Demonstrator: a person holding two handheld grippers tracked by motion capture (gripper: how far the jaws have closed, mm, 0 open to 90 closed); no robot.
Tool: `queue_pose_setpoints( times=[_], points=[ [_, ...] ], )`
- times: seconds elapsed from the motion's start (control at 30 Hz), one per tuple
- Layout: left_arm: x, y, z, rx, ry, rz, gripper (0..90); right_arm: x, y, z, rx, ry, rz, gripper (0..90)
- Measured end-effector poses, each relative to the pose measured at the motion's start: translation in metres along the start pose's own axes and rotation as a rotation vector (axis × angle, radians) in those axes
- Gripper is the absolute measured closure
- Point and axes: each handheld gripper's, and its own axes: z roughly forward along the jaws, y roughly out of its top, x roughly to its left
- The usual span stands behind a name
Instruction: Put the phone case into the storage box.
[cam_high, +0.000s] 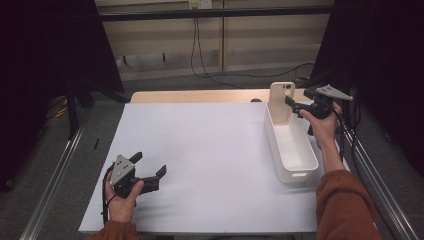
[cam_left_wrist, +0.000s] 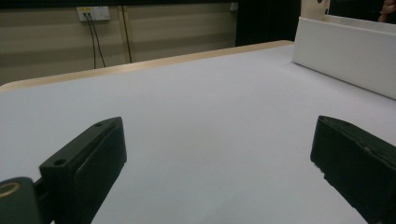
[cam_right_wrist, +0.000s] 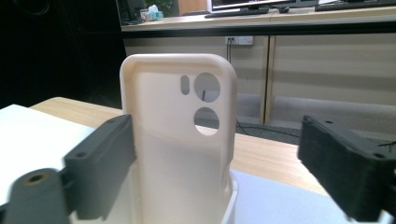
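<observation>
A cream phone case (cam_high: 281, 102) stands upright at the far end of a long white bin (cam_high: 292, 175), leaning on its end wall. My right gripper (cam_high: 292, 105) is level with the case and open. In the right gripper view the case (cam_right_wrist: 180, 140) stands between the jaws. The left jaw is beside its edge and the right jaw is well away from it. The case's camera holes face me. My left gripper (cam_high: 149, 164) rests low over the white sheet at the near left, open with nothing between its jaws (cam_left_wrist: 219, 135).
A white sheet (cam_high: 200, 150) covers the wooden table (cam_high: 200, 96). The bin's long side wall (cam_left_wrist: 345, 56) shows at the right of the left gripper view. Metal rails (cam_high: 55, 175) run along both table sides. Cables (cam_high: 200, 60) hang by the back wall.
</observation>
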Motion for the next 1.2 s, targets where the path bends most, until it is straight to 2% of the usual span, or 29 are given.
queue_pose_setpoints(
  times=[0.23,0.43,0.57,0.63,0.77,1.07,1.2],
  points=[
    [-0.001,0.000,-0.003,-0.001,-0.004,0.011,3.5,0.003,0.003,-0.004,-0.006,-0.002,0.021,0.9],
    [0.000,0.000,-0.004,-0.010,0.002,0.002,3.4,0.008,0.004,-0.004,-0.005,0.004,0.011,0.1],
    [0.000,0.000,-0.005,-0.011,0.001,0.003,3.4,0.011,0.006,-0.005,0.003,-0.007,-0.018,0.8],
    [0.000,0.000,-0.005,-0.010,0.001,-0.001,3.3,0.012,0.004,-0.008,-0.019,-0.006,-0.011,0.0],
    [0.000,-0.001,-0.007,-0.020,0.005,-0.008,3.3,0.012,0.002,-0.014,-0.018,-0.019,-0.014,0.1],
    [0.002,-0.001,-0.008,-0.024,0.022,-0.022,2.9,0.015,0.008,-0.032,-0.019,-0.052,-0.047,0.5],
    [0.002,-0.001,-0.009,-0.030,0.029,-0.021,2.7,0.019,0.011,-0.039,-0.026,-0.046,-0.059,0.3]
  ],
)
